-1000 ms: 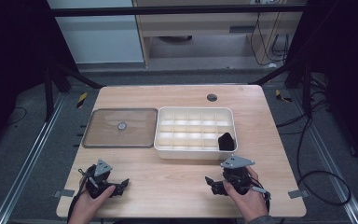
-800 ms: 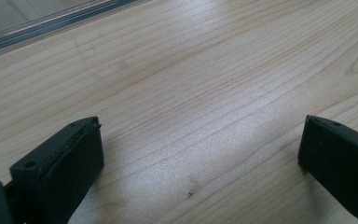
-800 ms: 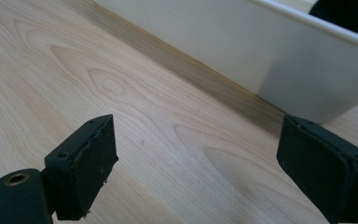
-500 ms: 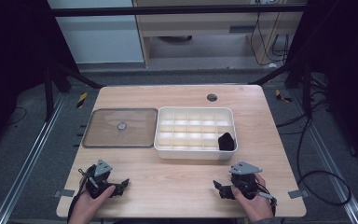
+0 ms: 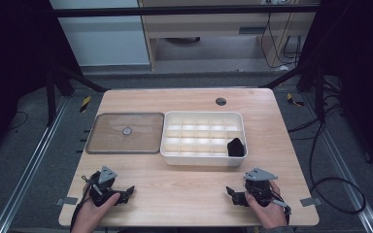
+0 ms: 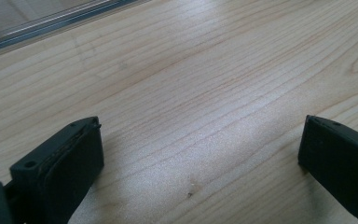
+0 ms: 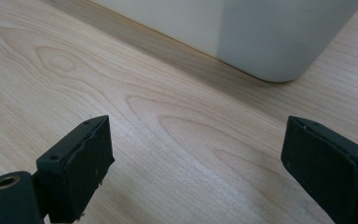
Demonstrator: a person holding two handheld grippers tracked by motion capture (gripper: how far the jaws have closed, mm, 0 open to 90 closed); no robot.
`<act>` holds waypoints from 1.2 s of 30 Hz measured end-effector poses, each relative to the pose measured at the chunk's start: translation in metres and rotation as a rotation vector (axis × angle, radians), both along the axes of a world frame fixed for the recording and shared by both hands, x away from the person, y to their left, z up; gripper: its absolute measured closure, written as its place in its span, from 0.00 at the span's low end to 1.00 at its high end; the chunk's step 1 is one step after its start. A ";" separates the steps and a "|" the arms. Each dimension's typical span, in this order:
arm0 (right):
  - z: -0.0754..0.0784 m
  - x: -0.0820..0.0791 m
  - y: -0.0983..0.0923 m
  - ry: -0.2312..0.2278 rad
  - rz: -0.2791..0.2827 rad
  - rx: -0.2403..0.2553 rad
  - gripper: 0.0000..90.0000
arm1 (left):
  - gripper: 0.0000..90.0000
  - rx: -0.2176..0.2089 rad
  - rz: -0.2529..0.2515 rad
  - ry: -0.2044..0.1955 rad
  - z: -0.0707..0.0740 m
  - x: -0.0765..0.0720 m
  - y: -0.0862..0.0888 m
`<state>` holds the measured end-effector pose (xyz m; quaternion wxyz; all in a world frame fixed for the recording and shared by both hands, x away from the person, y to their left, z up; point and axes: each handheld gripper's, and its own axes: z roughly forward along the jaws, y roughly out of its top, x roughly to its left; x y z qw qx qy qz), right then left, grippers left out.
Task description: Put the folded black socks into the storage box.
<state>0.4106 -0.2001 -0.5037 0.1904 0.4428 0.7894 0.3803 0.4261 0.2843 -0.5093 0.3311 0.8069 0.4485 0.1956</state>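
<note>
Two handheld grippers are resting low on a pale wooden table [image 5: 189,194], near the bottom edge of the high view. At lower left of that frame, the left gripper [image 5: 126,193] is sitting in the person's left hand [image 5: 93,209], its tips pointing toward the middle of the frame. At lower right, the right gripper [image 5: 231,194] is lying under the person's right hand [image 5: 267,209], its tips also pointing inward. In the left gripper view, its two black jaws are standing wide apart over bare wood grain, holding nothing. In the right gripper view, the jaws are likewise gaping wide and gripping nothing, with a rounded white corner showing at the upper right.

Centred in the high view, a white plastic compartment tray [image 5: 203,159] is sitting just above the right gripper. A small black object [image 5: 235,147] is lying in the tray's lower right compartment. Just beside the tray, at left, a clear flat rectangular lid with a small round knob [image 5: 126,131] is lying flat on the wood. Both grippers are staying apart from the tray and lid.
</note>
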 end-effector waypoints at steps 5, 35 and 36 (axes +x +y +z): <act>-0.003 0.004 -0.003 0.002 -0.028 0.002 0.09 | 0.00 0.000 0.000 0.000 0.000 0.000 0.000; -0.010 0.009 0.024 0.043 -0.053 -0.070 0.00 | 0.00 -0.001 0.015 -0.002 0.000 0.005 -0.003; -0.010 0.009 0.024 0.043 -0.053 -0.070 0.00 | 0.00 -0.001 0.015 -0.002 0.000 0.005 -0.003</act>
